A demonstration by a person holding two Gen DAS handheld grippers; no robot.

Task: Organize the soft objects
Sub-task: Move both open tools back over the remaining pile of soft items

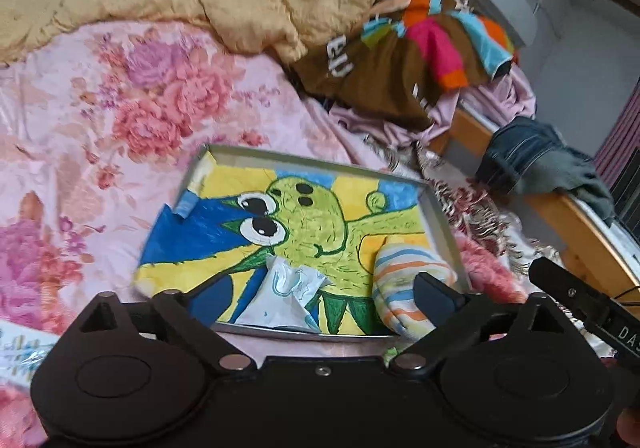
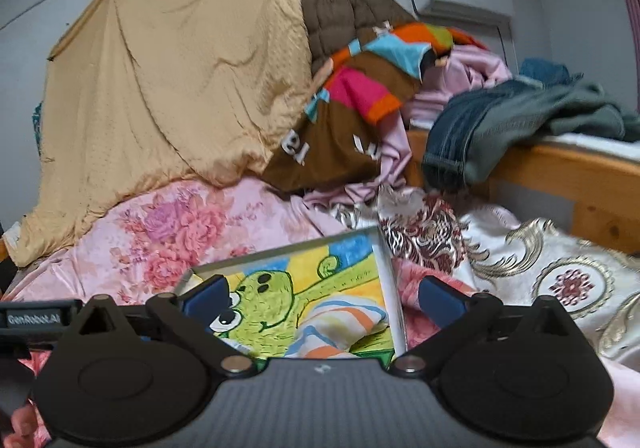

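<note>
Tongs (image 1: 308,290) spread empty, tilted down over tray (image 1: 440,204), striped cloth (image 1: 404,280)

A dull grey metal tray (image 1: 440,208) is holding matt crayoned paper (image 1: 304,232), soft striped cloth (image 1: 400,288), and lying on a glossy satin floral bedspread (image 1: 120,108).

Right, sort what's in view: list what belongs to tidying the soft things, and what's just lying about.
Job:
striped cloth bundle, in the tray
crumpled white packet, in the tray
metal tray lined with a cartoon drawing
left gripper and right gripper, both open, empty

Lying about:
jeans on the wooden rail
tan quilt
brown patchwork garment
</note>
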